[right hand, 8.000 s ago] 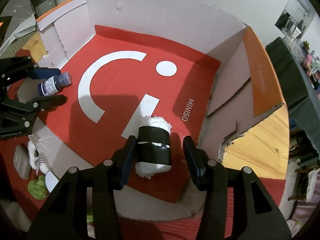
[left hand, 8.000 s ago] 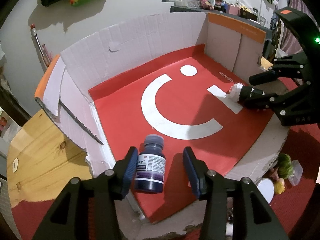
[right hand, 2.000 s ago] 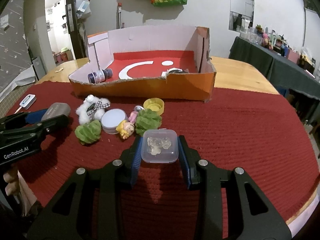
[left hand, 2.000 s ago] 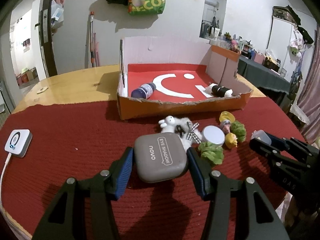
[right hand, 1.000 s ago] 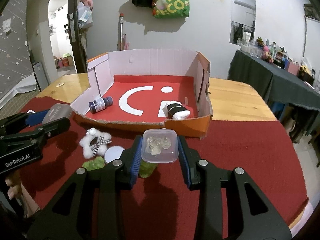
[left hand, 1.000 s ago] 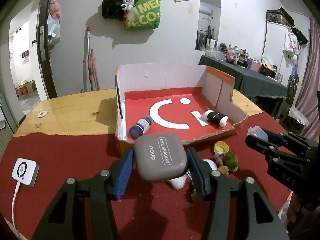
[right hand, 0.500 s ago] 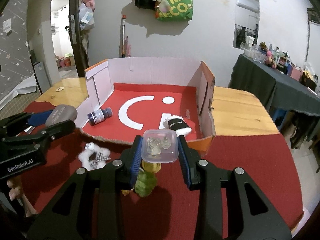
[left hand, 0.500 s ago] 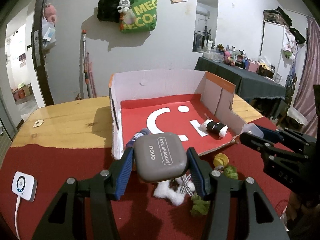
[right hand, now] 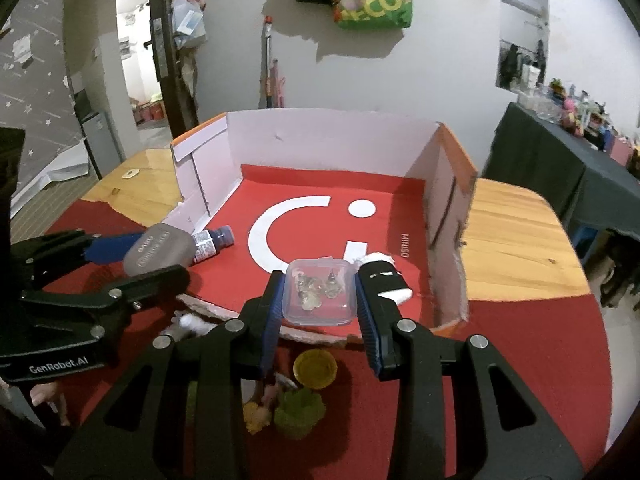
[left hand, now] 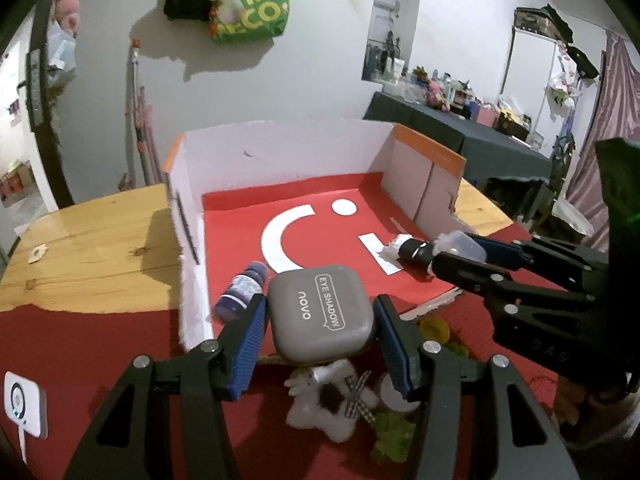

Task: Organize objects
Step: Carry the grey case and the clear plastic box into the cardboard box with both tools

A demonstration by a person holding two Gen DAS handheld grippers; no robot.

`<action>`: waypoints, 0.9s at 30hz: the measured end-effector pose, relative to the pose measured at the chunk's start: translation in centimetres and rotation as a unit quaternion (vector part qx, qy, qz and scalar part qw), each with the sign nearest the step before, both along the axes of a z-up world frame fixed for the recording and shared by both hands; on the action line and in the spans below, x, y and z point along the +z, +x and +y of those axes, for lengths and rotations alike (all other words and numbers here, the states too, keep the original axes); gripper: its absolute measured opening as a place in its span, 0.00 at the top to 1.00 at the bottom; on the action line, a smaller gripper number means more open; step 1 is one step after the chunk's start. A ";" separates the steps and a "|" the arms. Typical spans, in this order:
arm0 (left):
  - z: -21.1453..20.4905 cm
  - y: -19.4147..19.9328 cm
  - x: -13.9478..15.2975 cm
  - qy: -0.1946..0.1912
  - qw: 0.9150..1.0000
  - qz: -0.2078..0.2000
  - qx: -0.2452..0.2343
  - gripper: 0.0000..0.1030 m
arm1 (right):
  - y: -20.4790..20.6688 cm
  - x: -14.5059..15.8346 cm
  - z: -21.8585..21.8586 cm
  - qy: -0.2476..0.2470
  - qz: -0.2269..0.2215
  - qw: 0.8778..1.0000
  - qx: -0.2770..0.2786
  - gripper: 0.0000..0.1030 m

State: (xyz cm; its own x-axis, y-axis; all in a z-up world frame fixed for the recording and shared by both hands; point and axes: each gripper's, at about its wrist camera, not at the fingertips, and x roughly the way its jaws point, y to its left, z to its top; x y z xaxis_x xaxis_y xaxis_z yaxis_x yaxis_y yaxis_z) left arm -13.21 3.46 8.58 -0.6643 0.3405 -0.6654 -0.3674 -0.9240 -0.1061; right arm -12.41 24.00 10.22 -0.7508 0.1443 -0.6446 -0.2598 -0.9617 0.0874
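Observation:
My left gripper [left hand: 320,316] is shut on a grey eye shadow case [left hand: 320,312] and holds it in the air above the near edge of the open cardboard box [left hand: 280,152] with a red floor. My right gripper [right hand: 319,294] is shut on a small clear plastic box [right hand: 319,292] of beads, held above the box's front right edge. Inside the box lie a dark blue bottle [left hand: 242,294] at the left and a black-and-white roll [right hand: 384,276] at the right. Each gripper shows in the other's view: the left gripper [right hand: 156,252], the right gripper [left hand: 460,250].
On the red table mat in front of the box lie a white plush toy [left hand: 328,404], green fuzzy items [right hand: 298,410], a yellow lid [right hand: 315,368] and a small doll [right hand: 256,416]. A white device [left hand: 22,404] sits at the far left. Wooden tabletop [right hand: 516,232] flanks the box.
Both grippers have lifted their objects off the mat and carried them forward to the box's near edge. The box now looms closer in both views.

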 end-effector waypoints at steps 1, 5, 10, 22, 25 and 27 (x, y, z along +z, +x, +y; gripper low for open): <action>0.1 -0.3 -0.1 0.000 1.000 -0.005 -0.005 0.45 | -0.3 -0.2 0.2 -0.003 -0.003 1.000 0.003 0.68; 0.7 -1.7 -0.8 0.005 0.999 -0.032 -0.030 0.45 | -1.6 -0.9 0.9 -0.018 -0.019 1.000 0.017 0.68; 1.4 -2.9 -1.4 -0.010 0.998 -0.046 -0.051 0.45 | -2.9 -1.7 1.4 -0.027 -0.040 0.998 0.035 0.68; 2.2 -5.5 -2.7 -0.030 0.990 -0.091 -0.103 0.45 | -5.4 -3.7 2.3 -0.054 -0.091 0.992 0.065 0.68; 2.4 -6.1 -3.1 -0.034 0.988 -0.105 -0.112 0.45 | -5.8 -4.2 2.4 -0.057 -0.104 0.990 0.071 0.68; 2.4 -6.3 -3.3 -0.039 0.986 -0.111 -0.115 0.45 | -6.0 -4.3 2.5 -0.058 -0.109 0.990 0.073 0.67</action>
